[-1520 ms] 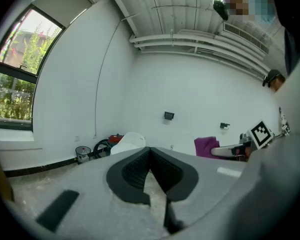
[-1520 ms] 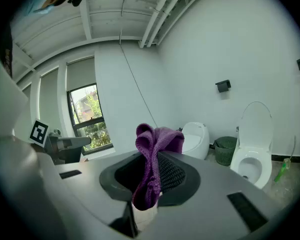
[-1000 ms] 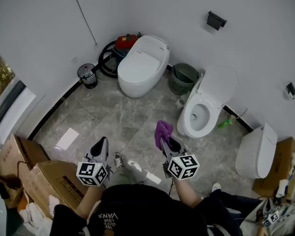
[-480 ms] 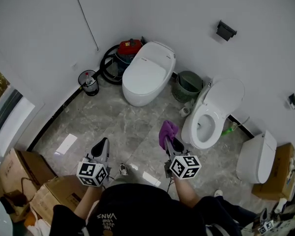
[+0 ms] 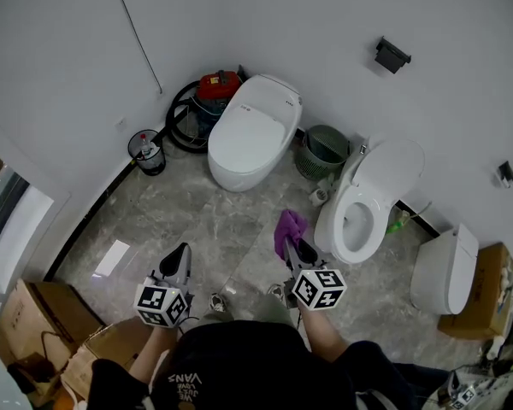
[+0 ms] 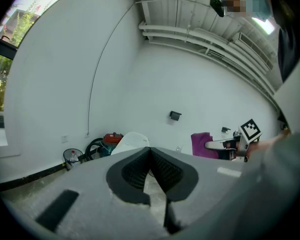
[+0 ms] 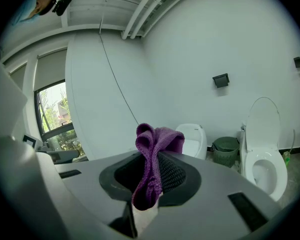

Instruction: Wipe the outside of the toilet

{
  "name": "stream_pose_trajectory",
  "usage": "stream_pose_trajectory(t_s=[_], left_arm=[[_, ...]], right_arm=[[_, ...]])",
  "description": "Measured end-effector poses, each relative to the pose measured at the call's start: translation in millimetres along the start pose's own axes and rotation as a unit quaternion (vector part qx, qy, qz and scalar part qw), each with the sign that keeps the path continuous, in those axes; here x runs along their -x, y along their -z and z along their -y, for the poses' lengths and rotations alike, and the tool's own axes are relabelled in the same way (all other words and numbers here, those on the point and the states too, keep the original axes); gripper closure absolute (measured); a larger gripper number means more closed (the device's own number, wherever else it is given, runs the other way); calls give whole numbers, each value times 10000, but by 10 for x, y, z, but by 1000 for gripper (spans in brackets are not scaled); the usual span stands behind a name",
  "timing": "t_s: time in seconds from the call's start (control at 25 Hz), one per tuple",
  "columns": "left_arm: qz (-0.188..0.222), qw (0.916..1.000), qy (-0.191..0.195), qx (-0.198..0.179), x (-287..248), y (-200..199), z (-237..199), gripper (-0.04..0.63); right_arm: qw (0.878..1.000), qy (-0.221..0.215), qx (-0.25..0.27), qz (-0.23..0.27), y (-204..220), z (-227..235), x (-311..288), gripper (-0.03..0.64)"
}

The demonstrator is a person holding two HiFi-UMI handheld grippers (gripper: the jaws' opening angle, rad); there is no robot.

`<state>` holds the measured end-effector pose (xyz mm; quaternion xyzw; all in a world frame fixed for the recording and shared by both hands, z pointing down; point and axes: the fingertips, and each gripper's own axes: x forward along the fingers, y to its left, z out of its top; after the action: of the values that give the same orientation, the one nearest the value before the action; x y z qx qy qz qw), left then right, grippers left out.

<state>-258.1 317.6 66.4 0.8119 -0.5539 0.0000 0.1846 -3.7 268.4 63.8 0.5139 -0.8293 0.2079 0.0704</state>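
Right gripper [image 5: 296, 248] has its jaws closed on a purple cloth [image 5: 286, 226], which sticks up above them. It hangs over the floor [image 5: 197, 216], near the white toilet [image 5: 356, 216] with the raised lid [image 5: 392, 165], without touching it. Left gripper [image 5: 179, 260] has its jaws pressed together with nothing between them. A second toilet [image 5: 250, 131], lid down, stands farther back.

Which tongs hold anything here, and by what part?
The right tongs pinch a purple cloth by a bunched fold; the left tongs are shut, empty.
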Motion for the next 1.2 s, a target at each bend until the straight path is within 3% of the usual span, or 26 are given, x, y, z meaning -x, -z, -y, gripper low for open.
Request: stream_pose_trajectory(t_s=[0.24, 0.72, 1.0, 1.2], left_arm=[[-154, 9999, 35, 26, -471, 95, -2, 592], [-97, 9994, -307, 87, -1901, 6, 36, 592], [-214, 9994, -281, 61, -2903, 397, -123, 592], [-221, 9993, -274, 122, -3469, 869, -276, 592]], right_arm=[[9999, -113, 42, -47, -61, 282, -378, 546], [9958, -738, 413, -364, -321, 1200, -1551, 546], [9936, -906, 407, -535, -39, 1741, -2289, 546], [9939, -918, 349, -503, 413, 2066, -2740, 546]])
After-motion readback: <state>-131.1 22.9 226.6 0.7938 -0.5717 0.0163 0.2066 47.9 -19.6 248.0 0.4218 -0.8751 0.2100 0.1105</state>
